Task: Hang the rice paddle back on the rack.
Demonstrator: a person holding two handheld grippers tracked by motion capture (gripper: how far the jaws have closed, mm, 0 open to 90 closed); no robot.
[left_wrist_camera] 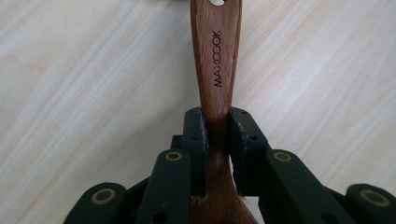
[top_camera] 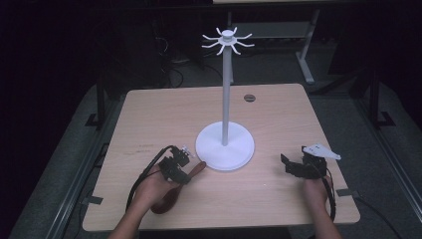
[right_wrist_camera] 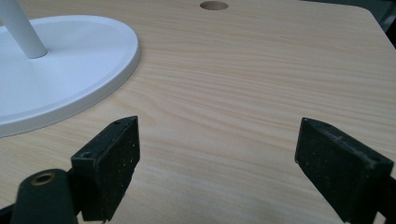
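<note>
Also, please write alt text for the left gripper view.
The left gripper is shut on the handle of a wooden utensil stamped MAXCOOK, which runs up and away over a pale wooden table.

A dark reddish wooden utensil point(left_wrist_camera: 215, 60), its handle stamped MAXCOOK, is lying on the surface, handle end nearly touching a white hook stand's point(top_camera: 225, 144) round base.

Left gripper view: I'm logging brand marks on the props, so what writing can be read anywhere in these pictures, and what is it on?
"MAXCOOK": dark letters running lengthwise along the handle of the wooden utensil, which the left gripper clamps between its jaws.
No other text: the white stand, the table and the right gripper carry no readable writing.
</note>
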